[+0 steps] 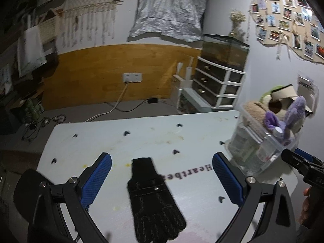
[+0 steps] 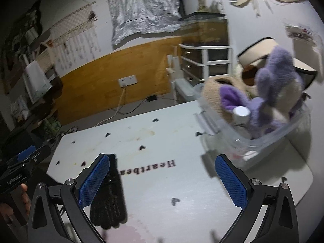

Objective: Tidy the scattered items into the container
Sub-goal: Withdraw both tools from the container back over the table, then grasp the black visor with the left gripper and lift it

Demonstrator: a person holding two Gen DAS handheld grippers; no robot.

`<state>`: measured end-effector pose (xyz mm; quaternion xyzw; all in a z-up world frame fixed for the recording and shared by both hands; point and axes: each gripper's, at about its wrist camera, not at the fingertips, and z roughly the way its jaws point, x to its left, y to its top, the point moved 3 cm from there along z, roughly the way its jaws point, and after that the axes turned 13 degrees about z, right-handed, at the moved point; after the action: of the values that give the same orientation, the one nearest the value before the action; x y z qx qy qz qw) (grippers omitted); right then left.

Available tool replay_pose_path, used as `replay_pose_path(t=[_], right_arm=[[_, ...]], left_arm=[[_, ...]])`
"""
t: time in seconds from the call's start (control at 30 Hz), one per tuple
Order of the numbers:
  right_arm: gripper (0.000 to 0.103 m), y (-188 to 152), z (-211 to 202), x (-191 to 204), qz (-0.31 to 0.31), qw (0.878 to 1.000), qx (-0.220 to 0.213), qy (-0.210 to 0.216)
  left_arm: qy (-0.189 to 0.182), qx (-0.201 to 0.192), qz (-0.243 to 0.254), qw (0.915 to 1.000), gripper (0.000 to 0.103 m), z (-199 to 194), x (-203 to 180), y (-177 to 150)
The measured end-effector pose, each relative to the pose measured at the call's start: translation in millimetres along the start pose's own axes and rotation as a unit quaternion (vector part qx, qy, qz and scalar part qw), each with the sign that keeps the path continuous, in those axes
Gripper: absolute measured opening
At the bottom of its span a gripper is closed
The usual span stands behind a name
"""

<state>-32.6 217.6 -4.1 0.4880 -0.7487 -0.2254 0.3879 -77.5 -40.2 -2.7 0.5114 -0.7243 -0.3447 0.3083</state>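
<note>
A black glove (image 1: 151,198) lies flat on the white table (image 1: 141,139), cuff pointing away, directly between the wide-apart blue pads of my left gripper (image 1: 162,180), which is open and empty. In the right wrist view the same black glove (image 2: 113,196) sits partly behind the left pad. My right gripper (image 2: 162,182) is open above bare table with nothing in it. A clear plastic container (image 1: 261,145) at the table's right holds a purple plush toy (image 2: 271,93), a beige plush, a cap and bottles. The clear plastic container (image 2: 269,137) is ahead and right of my right gripper.
The table carries dark heart marks and the printed word "Heartbeat" (image 2: 149,168). Beyond its far edge are a floor with cables, a wooden wall panel and a white drawer unit (image 1: 218,83). A person's hand shows at each view's edge, behind the other gripper.
</note>
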Motion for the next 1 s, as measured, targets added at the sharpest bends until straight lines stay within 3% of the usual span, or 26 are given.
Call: replay_pose_path(t=[0.33,0.53,0.63,0.8,1.0], right_arm=[[0.103,-20,23,49,-0.042,0.996,0.049,0.060],[0.103,-32,35,72,-0.067,0.992,0.070,0.082],[0.103,-38,41,82,-0.079,0.990,0.080,0.091],[0.103,-47,45,96,-0.097,0.985,0.095,0.105],[0.103,-53,46,102,-0.110,0.982,0.106,0.108]], left_arm=[[0.084,0.023,-0.064,0.9941,0.100,-15,63,-48],[0.149,0.037,-0.102,0.9828,0.100,-27,104,-85],[0.186,0.051,-0.124,0.9733,0.100,-33,125,-106],[0.247,0.087,-0.170,0.9501,0.100,-38,161,-152],[0.273,0.137,-0.229,0.9243,0.099,-31,197,-208]])
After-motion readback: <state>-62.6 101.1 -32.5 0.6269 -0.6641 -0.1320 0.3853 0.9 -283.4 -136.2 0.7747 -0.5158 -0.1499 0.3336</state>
